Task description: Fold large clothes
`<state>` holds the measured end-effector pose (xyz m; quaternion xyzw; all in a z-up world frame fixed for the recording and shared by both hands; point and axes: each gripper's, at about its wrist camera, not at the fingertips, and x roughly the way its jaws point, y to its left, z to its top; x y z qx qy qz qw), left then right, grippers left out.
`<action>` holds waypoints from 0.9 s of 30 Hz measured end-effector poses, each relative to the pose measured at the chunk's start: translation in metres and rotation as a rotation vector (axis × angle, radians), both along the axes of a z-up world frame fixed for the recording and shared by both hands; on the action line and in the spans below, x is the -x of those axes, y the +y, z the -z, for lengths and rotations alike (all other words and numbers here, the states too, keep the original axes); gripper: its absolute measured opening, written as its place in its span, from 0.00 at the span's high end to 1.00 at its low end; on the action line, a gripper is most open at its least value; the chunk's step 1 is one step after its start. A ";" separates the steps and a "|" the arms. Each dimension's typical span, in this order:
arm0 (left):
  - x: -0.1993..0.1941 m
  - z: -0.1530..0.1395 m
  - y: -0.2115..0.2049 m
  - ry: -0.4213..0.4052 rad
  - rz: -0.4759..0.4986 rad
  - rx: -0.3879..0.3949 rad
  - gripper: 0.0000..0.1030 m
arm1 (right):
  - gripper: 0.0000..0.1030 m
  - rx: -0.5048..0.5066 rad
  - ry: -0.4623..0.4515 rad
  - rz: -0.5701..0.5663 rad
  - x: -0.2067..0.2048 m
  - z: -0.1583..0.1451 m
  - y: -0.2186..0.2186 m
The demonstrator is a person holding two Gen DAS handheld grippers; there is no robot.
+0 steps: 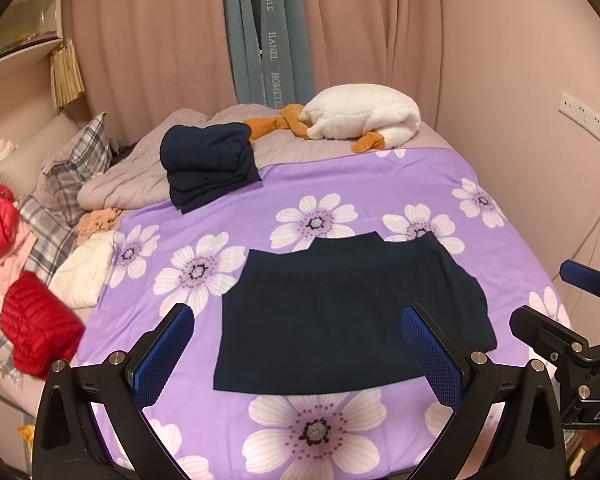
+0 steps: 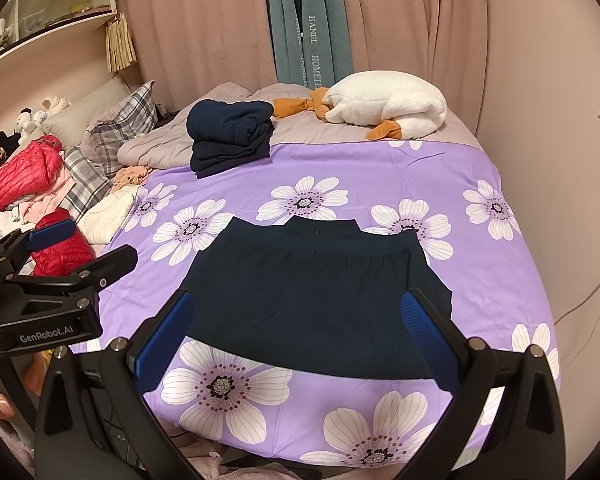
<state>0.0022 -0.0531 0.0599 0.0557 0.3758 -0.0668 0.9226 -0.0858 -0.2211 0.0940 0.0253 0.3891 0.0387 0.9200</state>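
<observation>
A dark navy folded garment [image 1: 348, 312] lies flat in the middle of the purple flower-printed bedsheet [image 1: 480, 168]. Behind it to the left, a stack of folded navy clothes [image 1: 210, 166] rests on a rumpled grey quilt [image 1: 132, 184]. A white plush goose [image 1: 360, 118] lies behind to the right. Red puffer jackets [image 1: 36, 326] and plaid pillows [image 1: 76, 160] lie along the left edge.

Navy garment [image 2: 316, 300] flat on the purple floral sheet [image 2: 480, 168], right gripper [image 2: 296, 344] jaws apart above it.

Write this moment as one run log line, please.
stage: mid-fold | navy garment: partly folded, flat on floral sheet | left gripper: open, empty | right gripper: open, empty | folded navy stack: behind
</observation>
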 end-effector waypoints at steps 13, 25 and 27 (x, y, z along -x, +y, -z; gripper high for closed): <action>0.001 0.000 -0.001 -0.001 0.001 -0.001 0.01 | 0.00 -0.007 0.010 0.002 0.000 0.004 -0.001; 0.001 0.000 -0.002 -0.003 0.002 -0.001 0.01 | 0.00 -0.005 0.008 0.003 0.000 0.005 -0.001; 0.001 -0.001 -0.001 -0.005 0.004 0.001 0.01 | 0.00 -0.008 0.009 0.002 0.000 0.004 -0.002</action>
